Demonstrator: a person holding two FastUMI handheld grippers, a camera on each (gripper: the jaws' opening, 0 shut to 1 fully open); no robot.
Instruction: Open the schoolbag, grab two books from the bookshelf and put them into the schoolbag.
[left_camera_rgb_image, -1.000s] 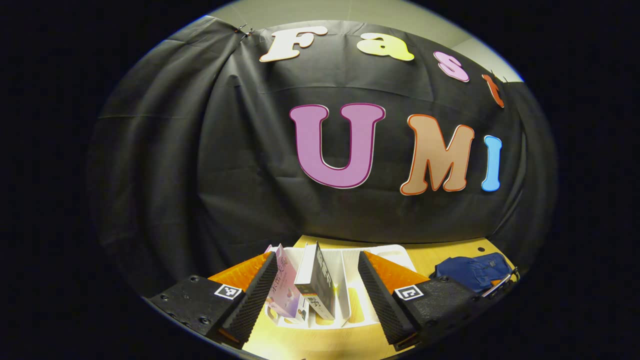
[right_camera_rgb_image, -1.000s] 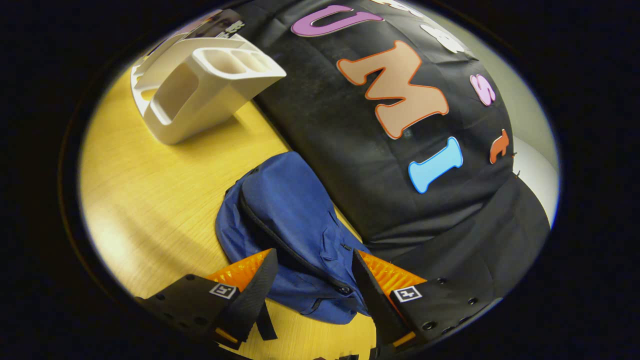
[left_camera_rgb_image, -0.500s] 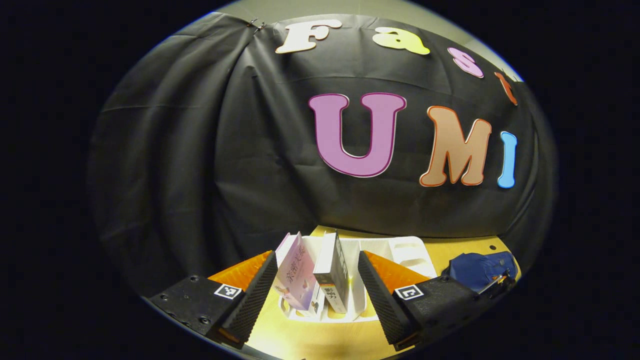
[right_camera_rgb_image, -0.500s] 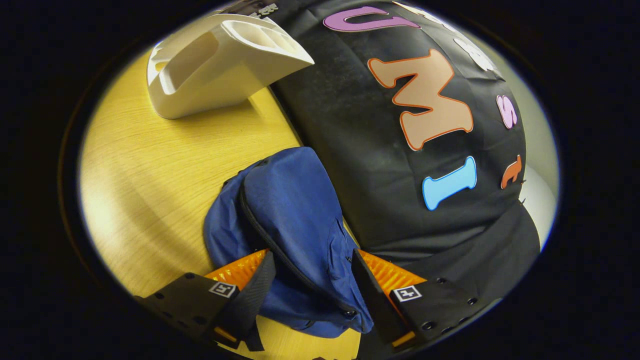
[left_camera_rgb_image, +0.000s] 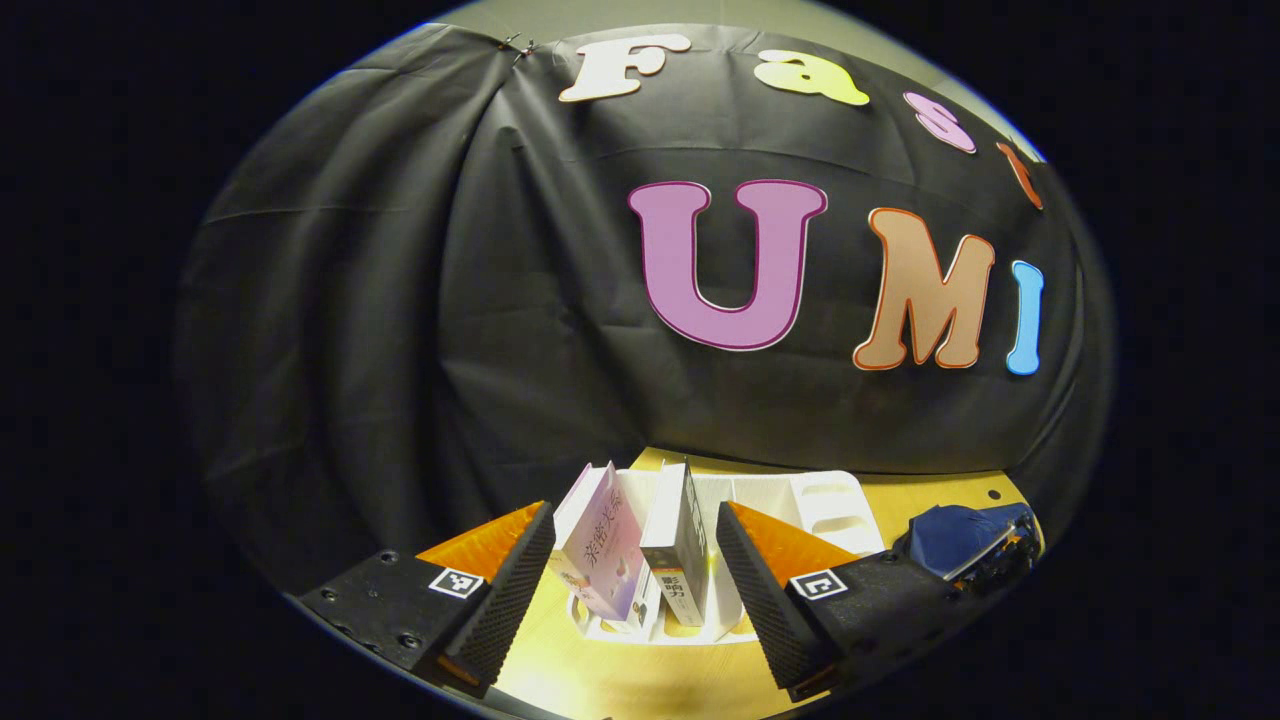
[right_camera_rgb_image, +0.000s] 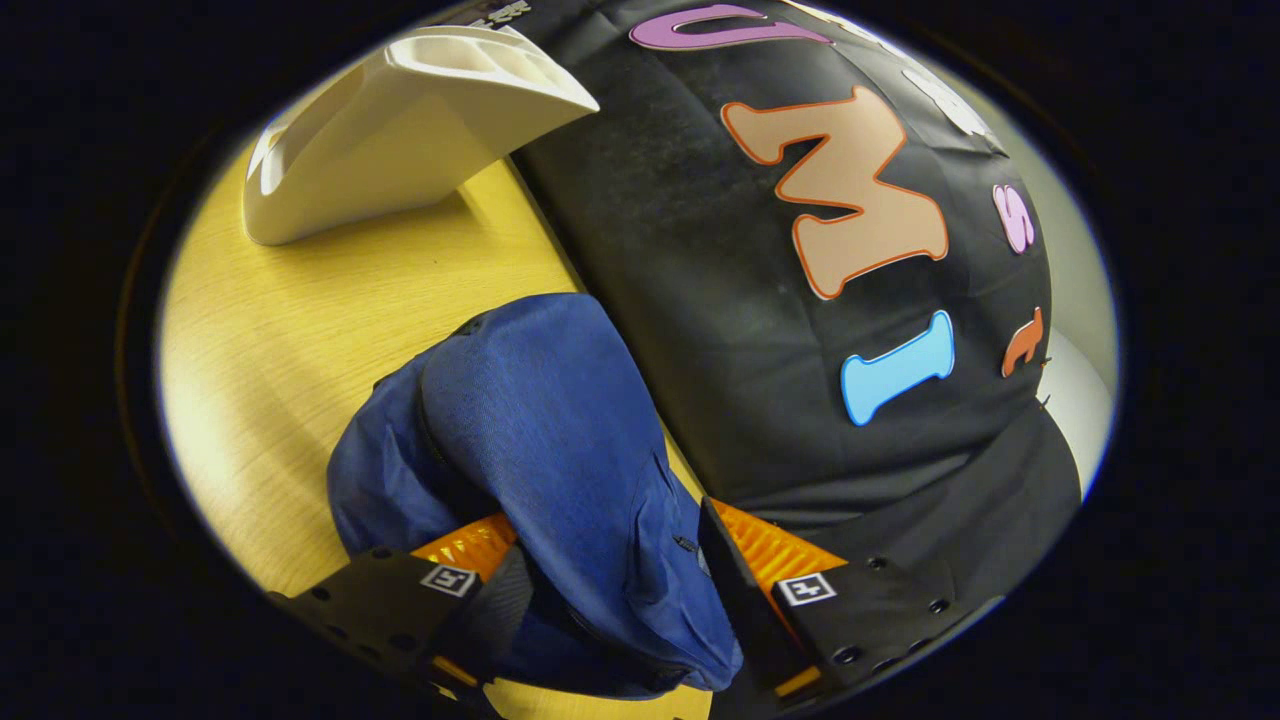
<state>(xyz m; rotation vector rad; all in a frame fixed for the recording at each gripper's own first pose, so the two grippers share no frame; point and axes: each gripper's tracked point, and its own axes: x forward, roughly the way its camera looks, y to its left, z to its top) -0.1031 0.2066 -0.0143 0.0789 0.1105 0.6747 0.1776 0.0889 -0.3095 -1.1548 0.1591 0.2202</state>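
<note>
in the left gripper view, the left gripper (left_camera_rgb_image: 635, 575) hangs released at the bottom of the frame, fingers spread wide before two books: a pink-covered book (left_camera_rgb_image: 603, 548) leaning at lower centre and a white-spined book (left_camera_rgb_image: 680, 545) just right of it, both standing in the slots of a white bookshelf (left_camera_rgb_image: 820, 500) on the wooden table (left_camera_rgb_image: 620, 680). at the lower right edge the blue schoolbag (left_camera_rgb_image: 950, 538) lies on the table, with the other gripper at it, small and hard to read

in the right gripper view, the bookshelf (right_camera_rgb_image: 400, 130) fills the upper left and the schoolbag (right_camera_rgb_image: 540, 450) bulges from centre to the bottom, where the right gripper (right_camera_rgb_image: 615, 590) straddles a fold of its fabric; the fingers sit either side of the cloth, but whether both press on it cannot be told

the bag appears unopened, so the zip is likely the step in hand. the risk is that the gripper pinches loose fabric instead of the zip pull and drags the whole light bag across the table; the books, leaning loosely, could topple if nudged

the zip pull is buried under the fold, the bag's lower edge is cut off, and the book titles are too small to make out
</note>
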